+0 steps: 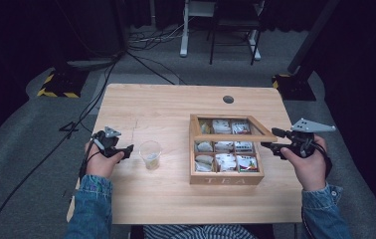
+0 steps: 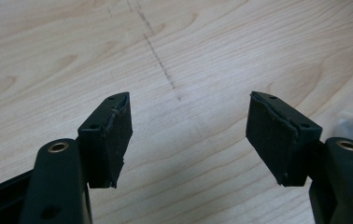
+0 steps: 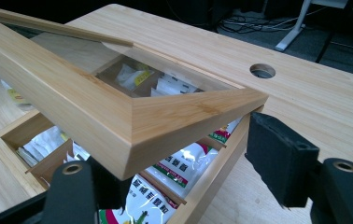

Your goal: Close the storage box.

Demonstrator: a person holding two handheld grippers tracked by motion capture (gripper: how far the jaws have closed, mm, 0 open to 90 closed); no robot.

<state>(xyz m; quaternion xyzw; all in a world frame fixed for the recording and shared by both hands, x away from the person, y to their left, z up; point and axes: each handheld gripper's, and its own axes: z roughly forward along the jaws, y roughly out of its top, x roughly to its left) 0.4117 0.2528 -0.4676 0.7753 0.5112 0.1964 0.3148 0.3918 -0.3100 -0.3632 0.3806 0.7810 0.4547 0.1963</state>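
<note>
— Where did the tea box point(image 1: 226, 178) sit?
— Right of centre on the pale wooden table point(image 1: 171, 107); its framed lid point(image 3: 118, 116) stood half raised, one corner between the right gripper point(image 3: 179, 172)'s spread pads, grip unclear.
— And the left gripper point(image 2: 188, 135)?
— Wide open, empty, over bare woodgrain; a clear plastic cup point(image 1: 150, 154) stood just beside it.

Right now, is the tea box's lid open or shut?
Partly open: the lid is tilted up off the tea box, its corner at the right gripper, packets visible beneath.
</note>
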